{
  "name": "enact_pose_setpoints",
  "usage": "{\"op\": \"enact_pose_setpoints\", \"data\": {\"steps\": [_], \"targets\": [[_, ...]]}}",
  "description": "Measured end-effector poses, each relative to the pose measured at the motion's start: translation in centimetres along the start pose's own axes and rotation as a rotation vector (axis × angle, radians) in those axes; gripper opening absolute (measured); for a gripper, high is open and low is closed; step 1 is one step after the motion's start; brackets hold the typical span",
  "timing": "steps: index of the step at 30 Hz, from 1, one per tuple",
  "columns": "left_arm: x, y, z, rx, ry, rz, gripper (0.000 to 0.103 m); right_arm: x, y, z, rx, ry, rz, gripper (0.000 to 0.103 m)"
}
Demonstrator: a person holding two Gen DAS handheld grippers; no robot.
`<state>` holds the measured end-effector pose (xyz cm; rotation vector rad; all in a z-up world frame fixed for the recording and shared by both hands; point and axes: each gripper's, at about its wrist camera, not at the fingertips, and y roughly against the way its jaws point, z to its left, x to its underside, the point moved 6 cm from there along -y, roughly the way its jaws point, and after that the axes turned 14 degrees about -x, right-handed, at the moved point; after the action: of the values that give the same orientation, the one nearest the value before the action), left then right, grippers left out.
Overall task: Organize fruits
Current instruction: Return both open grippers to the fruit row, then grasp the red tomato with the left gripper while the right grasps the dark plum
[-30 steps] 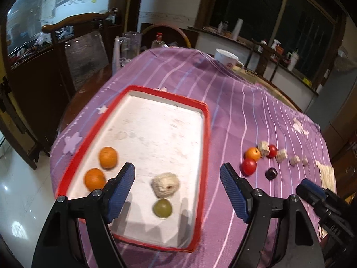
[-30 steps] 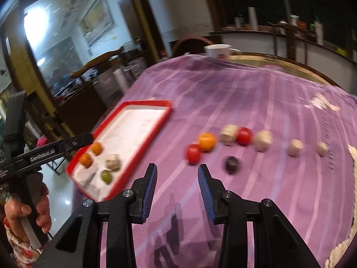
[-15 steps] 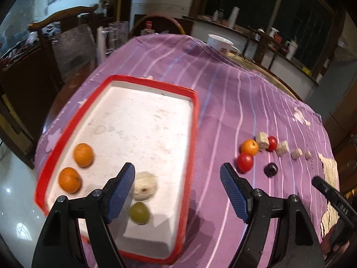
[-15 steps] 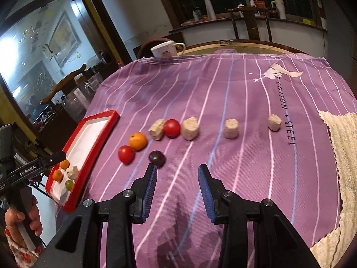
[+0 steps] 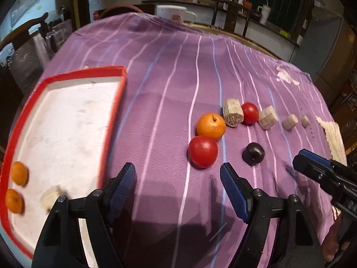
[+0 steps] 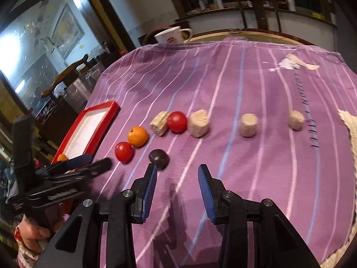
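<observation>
On the purple striped cloth lie a red fruit, an orange, a dark plum, a second red fruit and several pale beige chunks. A red-rimmed white tray at the left holds two small oranges and a pale chunk. My left gripper is open and empty, just short of the near red fruit. My right gripper is open and empty, with the plum just beyond its left finger.
A white mug stands at the table's far edge. A cream knitted cloth lies at the right edge. Wooden chairs and a counter with bottles stand around the table. A hand holds the left gripper's handle.
The left gripper swung right from over the tray to the loose fruits. The right gripper sank closer to the cloth, and the plum now sits near its left finger.
</observation>
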<state>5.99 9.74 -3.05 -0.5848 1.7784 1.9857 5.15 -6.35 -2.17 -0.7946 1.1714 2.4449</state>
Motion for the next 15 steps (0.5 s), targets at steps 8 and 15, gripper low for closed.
{"op": "enact_pose_setpoints", "data": {"steps": [8,15], "targets": [[-0.7,-1.3,-1.7,0.042,-0.040,-0.005,0.055,-0.9,-3.1,1.4,0.008,0.079,0.038,0.042],[-1.0,-1.3,-2.3,0.084,-0.081,-0.028,0.036,-0.8,-5.2,1.2,-0.024,0.058,0.077,0.042]]}}
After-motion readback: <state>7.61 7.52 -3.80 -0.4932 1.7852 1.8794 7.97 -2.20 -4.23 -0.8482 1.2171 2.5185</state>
